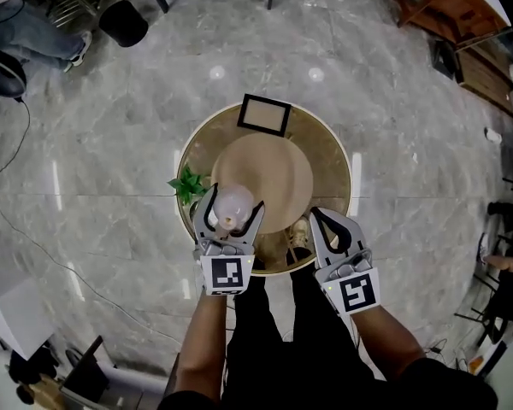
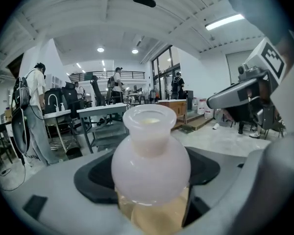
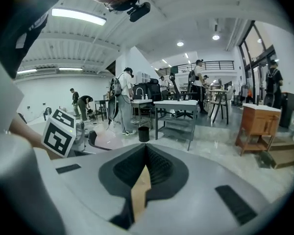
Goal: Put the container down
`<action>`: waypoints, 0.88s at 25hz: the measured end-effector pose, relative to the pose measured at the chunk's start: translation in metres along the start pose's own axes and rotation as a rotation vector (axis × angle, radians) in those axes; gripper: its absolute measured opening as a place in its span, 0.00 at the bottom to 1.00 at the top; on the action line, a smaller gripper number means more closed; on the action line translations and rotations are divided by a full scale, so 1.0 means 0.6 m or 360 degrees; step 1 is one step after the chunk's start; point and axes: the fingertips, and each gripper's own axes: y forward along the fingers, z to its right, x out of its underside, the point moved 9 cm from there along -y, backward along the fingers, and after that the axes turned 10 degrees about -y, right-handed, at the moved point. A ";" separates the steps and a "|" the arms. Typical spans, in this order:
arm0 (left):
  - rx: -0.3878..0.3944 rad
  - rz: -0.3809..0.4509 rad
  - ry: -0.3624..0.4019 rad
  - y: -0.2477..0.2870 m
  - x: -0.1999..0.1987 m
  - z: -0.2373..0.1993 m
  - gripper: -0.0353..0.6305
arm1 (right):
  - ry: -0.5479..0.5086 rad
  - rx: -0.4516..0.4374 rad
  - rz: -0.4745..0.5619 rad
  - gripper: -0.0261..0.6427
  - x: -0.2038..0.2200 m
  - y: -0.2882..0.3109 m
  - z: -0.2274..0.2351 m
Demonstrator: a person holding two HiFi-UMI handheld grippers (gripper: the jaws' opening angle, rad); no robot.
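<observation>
Pinching the container (image 1: 234, 205) over a round table (image 1: 327, 152) on marble floor (image 1: 111, 143), left tool (image 1: 236, 197); right tool (image 1: 318, 217) closed.

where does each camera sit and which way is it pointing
Head view: on the person's head, facing steeply down at the round table; forearms, legs, left gripper and right gripper show.
Left gripper view: on the left gripper, facing along its jaws, closed on the container, into the room; right gripper at right.
Right gripper view: on the right gripper, facing along its shut, empty jaws into the room; left gripper at left.
Shared: head and left gripper views both show the container.
</observation>
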 end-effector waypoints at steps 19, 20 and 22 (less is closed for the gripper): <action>-0.0040 -0.0258 -0.0061 0.196 0.323 -0.001 0.65 | 0.0198 -0.0034 -0.0290 0.04 0.284 0.062 -0.006; -0.0045 -0.0269 -0.0055 0.203 0.331 -0.001 0.65 | 0.0202 -0.0041 -0.0296 0.04 0.291 0.064 -0.007; -0.0051 -0.0303 -0.0037 0.215 0.345 -0.004 0.65 | 0.0212 -0.0049 -0.0309 0.04 0.302 0.066 -0.007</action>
